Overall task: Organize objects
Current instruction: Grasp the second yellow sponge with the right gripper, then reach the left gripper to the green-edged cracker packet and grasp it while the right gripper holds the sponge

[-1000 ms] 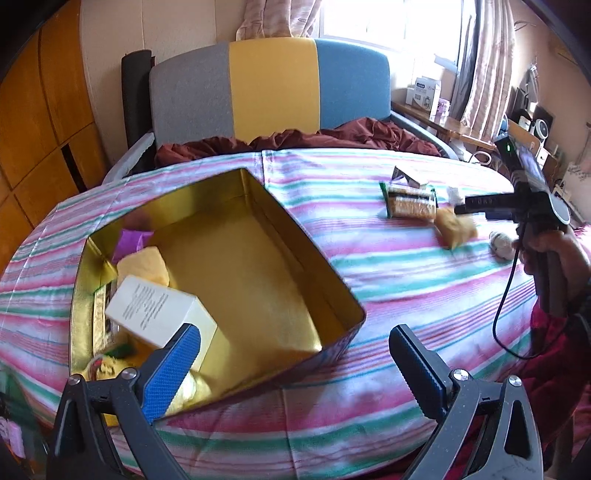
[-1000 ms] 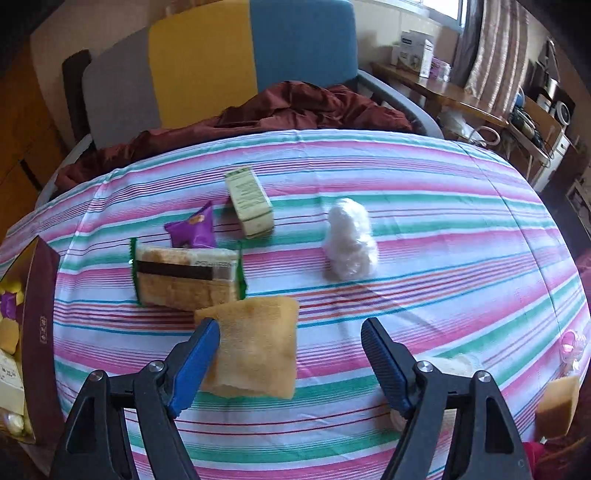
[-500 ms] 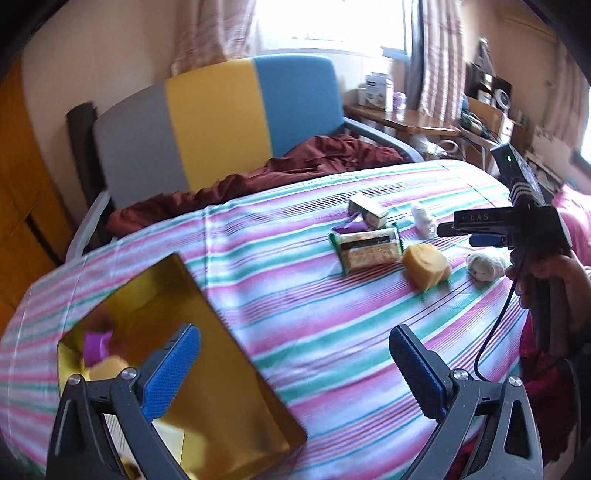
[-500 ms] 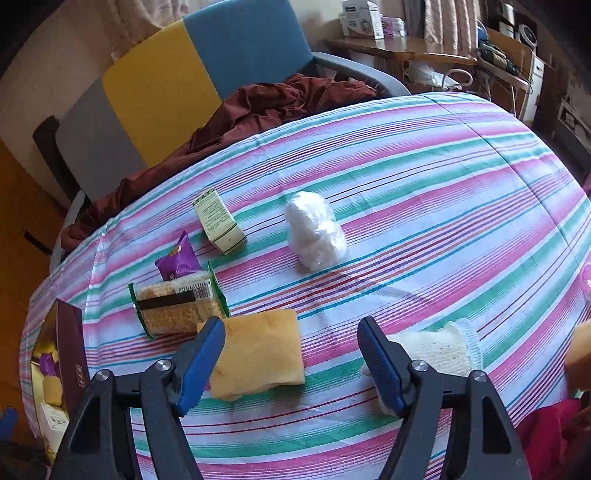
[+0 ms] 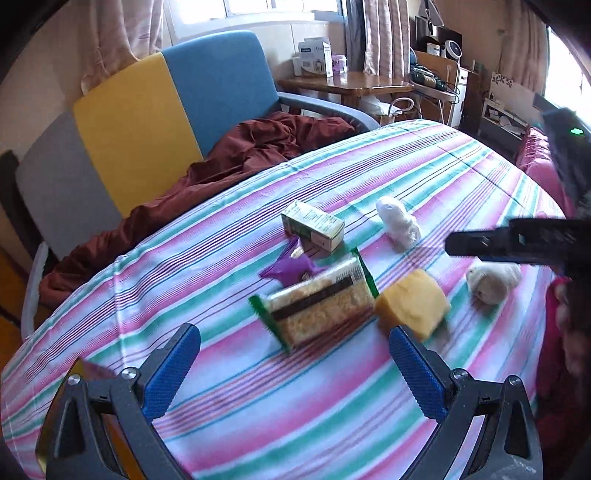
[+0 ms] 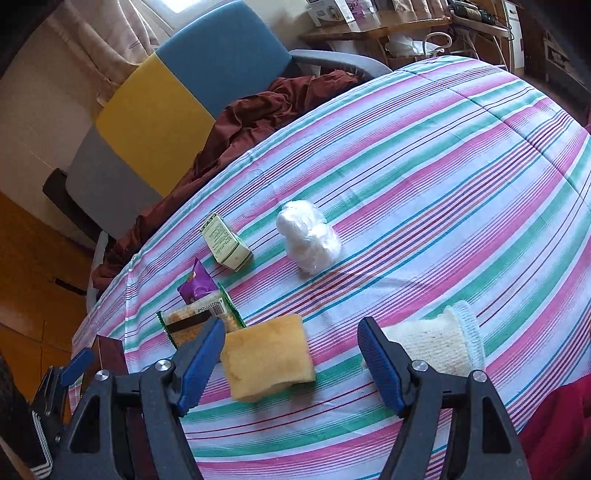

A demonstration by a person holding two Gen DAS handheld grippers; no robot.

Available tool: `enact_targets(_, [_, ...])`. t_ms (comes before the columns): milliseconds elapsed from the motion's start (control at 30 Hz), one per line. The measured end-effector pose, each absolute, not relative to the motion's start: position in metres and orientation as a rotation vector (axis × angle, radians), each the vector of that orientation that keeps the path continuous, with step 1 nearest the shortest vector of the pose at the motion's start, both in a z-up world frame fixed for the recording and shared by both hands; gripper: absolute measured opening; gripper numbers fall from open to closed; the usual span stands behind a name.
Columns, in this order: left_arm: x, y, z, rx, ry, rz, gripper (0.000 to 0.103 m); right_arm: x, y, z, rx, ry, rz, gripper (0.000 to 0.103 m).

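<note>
Right tongs (image 6: 290, 360), wide and empty, hover over the yellow sponge (image 6: 267, 356), seemingly the next pick. Left tongs (image 5: 293, 363), likewise wide and empty, face the cracker packet (image 5: 319, 304). Beyond lie a purple sachet (image 6: 197, 286), green carton (image 6: 225, 243) and white bundle (image 6: 308, 236) on the counter (image 6: 461, 184); print unreadable.

Matt striped cloth tablecloth (image 6: 424, 155), glossy plastic-wrapped snack (image 5: 317, 302), seemingly spongy yellow block (image 6: 267, 356)

Daylight from the window (image 5: 280, 7) glares; strong fisheye bending with dark corners, and objects look slightly motion-blurred, perhaps.
</note>
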State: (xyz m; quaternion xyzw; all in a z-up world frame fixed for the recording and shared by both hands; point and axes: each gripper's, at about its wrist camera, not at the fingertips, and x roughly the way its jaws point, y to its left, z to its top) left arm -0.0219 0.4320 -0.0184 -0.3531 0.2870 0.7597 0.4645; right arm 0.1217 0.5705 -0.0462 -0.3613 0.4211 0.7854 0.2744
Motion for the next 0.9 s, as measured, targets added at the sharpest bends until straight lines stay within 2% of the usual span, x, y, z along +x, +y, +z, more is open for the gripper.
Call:
enact_targets(300, [-0.060, 0.490, -0.063, -0.984, 0.677, 1.808, 0.103, 0.117, 0.570, -0.047, -0.996, 1.150, 2.140, 0.075])
enact_targets(533, [-0.052, 0.472, -0.090, -1.125, 0.642, 1.682, 0.101, 0.118, 0.573, -0.050, -1.003, 1.174, 2.126, 0.075])
enact_targets(733, [-0.027, 0.450, -0.081, -1.097, 0.653, 1.642, 0.096, 0.120, 0.572, -0.048, -0.996, 1.167, 2.124, 0.075])
enact_targets(900, [-0.030, 0.461, -0.052, -0.947, 0.683, 1.732, 0.101, 0.119, 0.572, -0.050, -1.004, 1.161, 2.113, 0.075])
